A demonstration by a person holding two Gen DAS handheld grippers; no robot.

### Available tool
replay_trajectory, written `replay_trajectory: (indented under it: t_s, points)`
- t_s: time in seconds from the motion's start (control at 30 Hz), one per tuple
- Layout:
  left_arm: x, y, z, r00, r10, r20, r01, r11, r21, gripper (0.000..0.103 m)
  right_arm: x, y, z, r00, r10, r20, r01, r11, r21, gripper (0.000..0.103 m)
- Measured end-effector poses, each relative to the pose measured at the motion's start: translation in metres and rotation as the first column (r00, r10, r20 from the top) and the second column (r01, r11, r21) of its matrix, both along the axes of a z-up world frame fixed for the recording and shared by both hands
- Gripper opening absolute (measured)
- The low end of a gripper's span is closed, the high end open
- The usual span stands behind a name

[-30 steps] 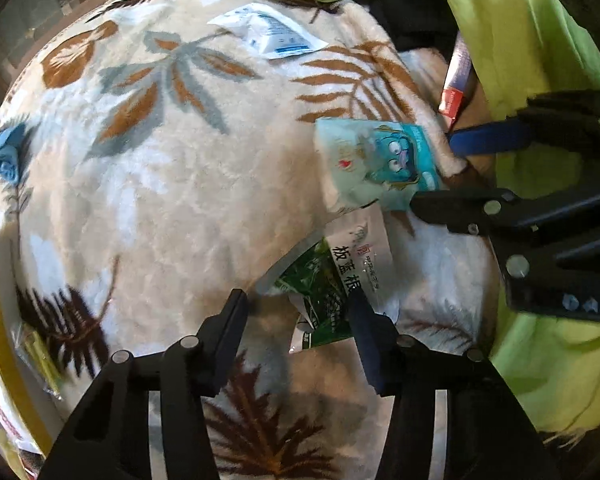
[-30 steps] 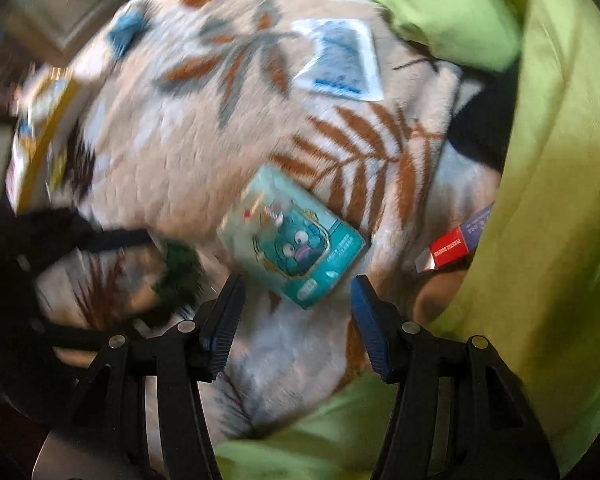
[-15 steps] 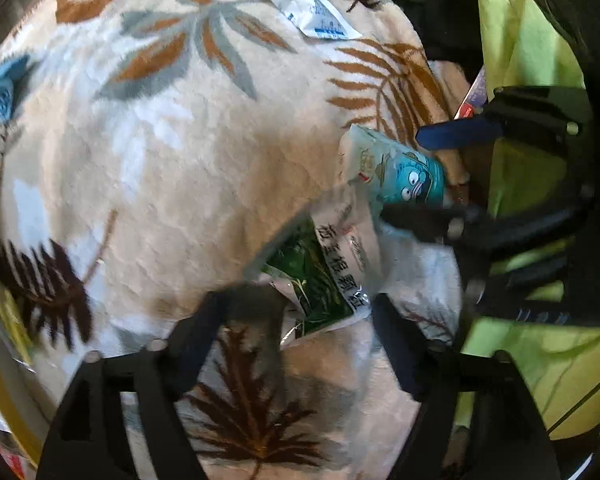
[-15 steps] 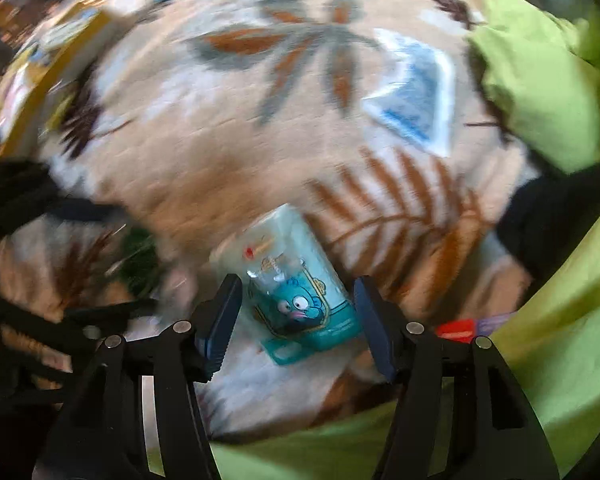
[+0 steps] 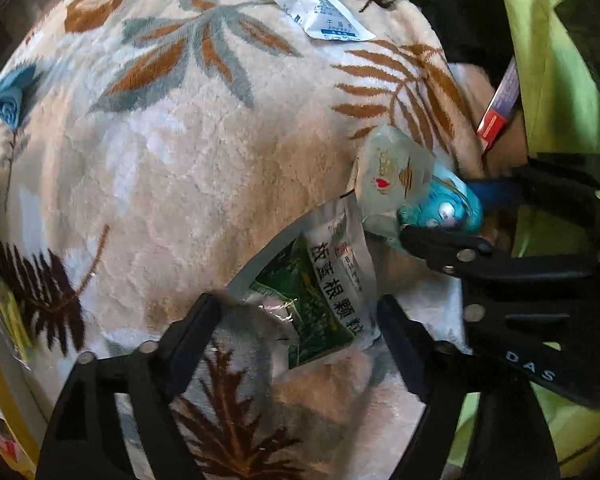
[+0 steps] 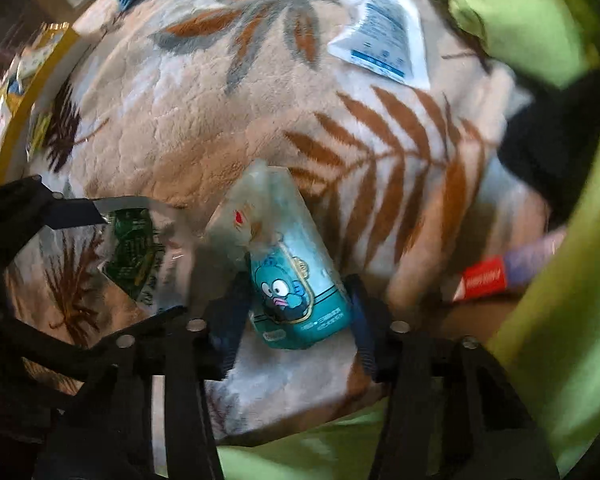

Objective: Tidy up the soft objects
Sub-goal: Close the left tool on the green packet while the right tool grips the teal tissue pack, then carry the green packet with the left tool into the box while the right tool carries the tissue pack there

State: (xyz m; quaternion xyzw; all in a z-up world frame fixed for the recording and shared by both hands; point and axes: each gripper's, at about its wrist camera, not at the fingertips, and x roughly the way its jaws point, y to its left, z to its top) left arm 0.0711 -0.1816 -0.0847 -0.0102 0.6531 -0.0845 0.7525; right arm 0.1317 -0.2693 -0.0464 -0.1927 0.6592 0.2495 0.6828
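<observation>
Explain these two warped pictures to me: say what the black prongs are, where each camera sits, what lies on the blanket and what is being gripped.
No robot here: a person carries a two-finger gripper in each hand, each with a fisheye camera looking down its fingers. One view is from the left gripper, whose fingers straddle a green sachet; whether they press it I cannot tell. The other is from the right gripper, whose jaws have just been closing on a teal cartoon packet. Both lie on a leaf-patterned blanket, with a white sachet farther off.
</observation>
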Motion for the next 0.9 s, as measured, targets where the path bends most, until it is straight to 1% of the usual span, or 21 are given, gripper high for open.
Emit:
replay_trajectory:
  t_s: [0.03, 0.07, 0.1, 0.13, 0.17, 0.23, 0.37, 0.4, 0.53, 0.6, 0.7, 0.73, 0.77, 0.8, 0.83, 0.9]
  points:
    - [-0.002, 0.001, 0.002, 1.000, -0.009, 0.010, 0.008, 1.000, 0.013, 0.066, -0.004, -0.002, 0.002, 1.000, -0.005, 0.011, 0.005, 1.000, 0.004, 0.030]
    - [-0.005, 0.002, 0.006, 1.000, -0.007, 0.020, 0.007, 1.000, 0.019, 0.061, -0.008, -0.003, 0.004, 1.000, -0.019, 0.015, 0.018, 1.000, 0.021, 0.027]
    - [-0.005, 0.007, 0.008, 1.000, -0.003, 0.023, 0.003, 1.000, 0.015, 0.052, -0.014, -0.004, 0.005, 0.999, -0.030, 0.025, 0.029, 0.999, 0.024, 0.026]
    - [-0.004, 0.011, 0.010, 1.000, -0.001, 0.020, 0.001, 1.000, -0.002, 0.048, -0.033, -0.006, 0.005, 0.999, -0.034, 0.036, 0.033, 0.999, 0.020, 0.025]
    - [-0.005, 0.016, 0.011, 1.000, 0.002, 0.016, -0.002, 1.000, -0.012, 0.041, -0.040, -0.006, 0.005, 0.998, -0.034, 0.045, 0.033, 0.999, 0.015, 0.025]
    - [-0.005, 0.023, 0.016, 1.000, 0.012, 0.017, -0.011, 0.999, -0.039, 0.041, -0.051, -0.008, 0.007, 0.997, -0.050, 0.055, 0.049, 0.999, 0.024, 0.023]
    - [-0.013, 0.041, 0.028, 0.998, 0.004, 0.056, -0.003, 1.000, -0.020, 0.041, -0.056, -0.018, 0.016, 0.994, -0.105, 0.031, 0.102, 0.991, 0.091, 0.019]
    - [-0.015, 0.043, 0.032, 0.998, 0.002, 0.067, -0.001, 1.000, -0.013, 0.041, -0.059, -0.017, 0.020, 0.993, -0.116, 0.029, 0.112, 0.987, 0.113, 0.016]
    - [-0.021, 0.062, 0.051, 0.995, 0.012, 0.101, -0.012, 1.000, 0.000, 0.041, -0.066, -0.011, 0.031, 0.990, -0.138, 0.014, 0.134, 0.977, 0.165, 0.015]
    - [-0.022, 0.077, 0.062, 0.994, 0.038, 0.107, -0.038, 0.999, 0.004, 0.041, -0.067, -0.007, 0.035, 0.988, -0.154, 0.008, 0.149, 0.970, 0.190, 0.015]
    - [-0.028, 0.091, 0.069, 0.992, 0.060, 0.110, -0.059, 0.998, -0.018, 0.041, -0.064, -0.004, 0.029, 0.986, -0.163, 0.022, 0.158, 0.974, 0.160, 0.015]
    - [-0.038, 0.090, 0.072, 0.991, 0.061, 0.116, -0.060, 0.998, -0.019, 0.041, -0.061, -0.004, 0.029, 0.985, -0.170, 0.021, 0.164, 0.971, 0.172, 0.015]
    - [-0.043, 0.096, 0.077, 0.991, 0.061, 0.123, -0.060, 0.998, -0.019, 0.041, -0.070, 0.003, 0.033, 0.984, -0.175, 0.019, 0.168, 0.968, 0.187, 0.015]
    - [-0.045, 0.097, 0.076, 0.990, 0.061, 0.126, -0.059, 0.998, -0.020, 0.041, -0.068, 0.007, 0.034, 0.984, -0.176, 0.018, 0.168, 0.965, 0.202, 0.015]
    - [-0.049, 0.103, 0.081, 0.989, 0.062, 0.133, -0.060, 0.998, -0.020, 0.041, -0.066, 0.014, 0.036, 0.984, -0.175, 0.017, 0.167, 0.961, 0.219, 0.015]
    - [-0.051, 0.112, 0.083, 0.987, 0.074, 0.145, -0.073, 0.997, -0.015, 0.041, -0.066, 0.019, 0.047, 0.983, -0.185, 0.009, 0.176, 0.946, 0.272, 0.015]
